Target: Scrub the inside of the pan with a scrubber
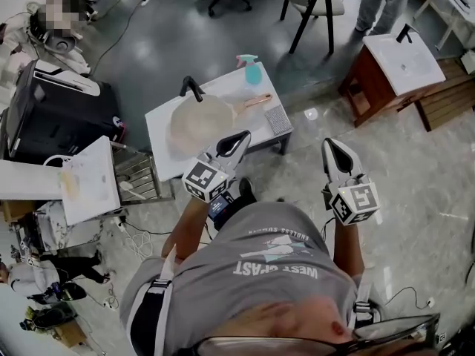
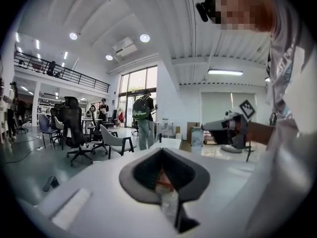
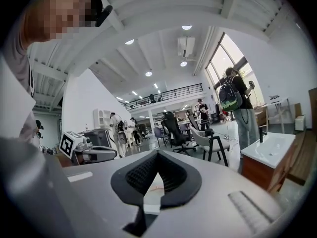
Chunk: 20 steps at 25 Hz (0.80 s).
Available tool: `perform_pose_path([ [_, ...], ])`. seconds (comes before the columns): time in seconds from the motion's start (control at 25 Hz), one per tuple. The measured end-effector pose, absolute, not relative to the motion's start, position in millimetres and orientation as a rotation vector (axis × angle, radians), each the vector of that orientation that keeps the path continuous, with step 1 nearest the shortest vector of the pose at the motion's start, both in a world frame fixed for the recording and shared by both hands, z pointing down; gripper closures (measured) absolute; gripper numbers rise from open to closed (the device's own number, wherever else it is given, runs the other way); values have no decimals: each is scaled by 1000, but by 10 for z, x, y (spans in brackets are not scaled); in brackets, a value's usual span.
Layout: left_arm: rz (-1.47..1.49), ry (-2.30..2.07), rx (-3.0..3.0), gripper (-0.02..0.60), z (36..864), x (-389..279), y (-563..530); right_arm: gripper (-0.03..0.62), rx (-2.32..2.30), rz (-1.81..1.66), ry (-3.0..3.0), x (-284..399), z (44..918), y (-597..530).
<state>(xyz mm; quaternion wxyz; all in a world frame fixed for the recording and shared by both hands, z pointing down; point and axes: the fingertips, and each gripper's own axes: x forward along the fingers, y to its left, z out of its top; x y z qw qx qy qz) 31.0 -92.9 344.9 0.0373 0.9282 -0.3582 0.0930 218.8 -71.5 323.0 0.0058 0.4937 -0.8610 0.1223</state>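
Open workshop floor, grey and glossy, office chairs beyond; one small white table (image 1: 158, 150) stands ahead of the person. Fingers (image 2: 146, 170) of the left gripper (image 1: 244, 135) are pressed together, nothing between them. Those of the right gripper (image 1: 329, 144) look likewise closed and empty. Both grippers hang in the air short of the table, touching nothing.

On the table lies the pan (image 1: 199, 123), pale, shallow and flat, its wooden handle (image 1: 258, 101) pointing toward the right edge. Just beside that handle sits the scrubber (image 1: 279, 119), a flat grey pad. A spray bottle (image 1: 252, 70) stands at the far side.

Judgement: the pan is stiff, fairly weighty and likely to skate on the smooth top under scrubbing — pin it by the handle. The scrubber looks light and squashy — pinch it across its narrow width, firmly, so it does not fold away.
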Motion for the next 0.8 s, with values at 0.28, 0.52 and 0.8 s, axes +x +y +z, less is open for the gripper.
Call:
perform_pose_path([
  [0.28,432,-1023,2796,577,4009,499,-1355,594,1579,457,-2644,2278,3482,-858],
  [0.52,568,-968,2739,577,4556,633,-1672,594,1603,518,-2612,2329,3687,-971],
  [0.8,749,-895,2644,551,5297,719,-1949,594,1642,590,-2559,2419,3958,-1026],
])
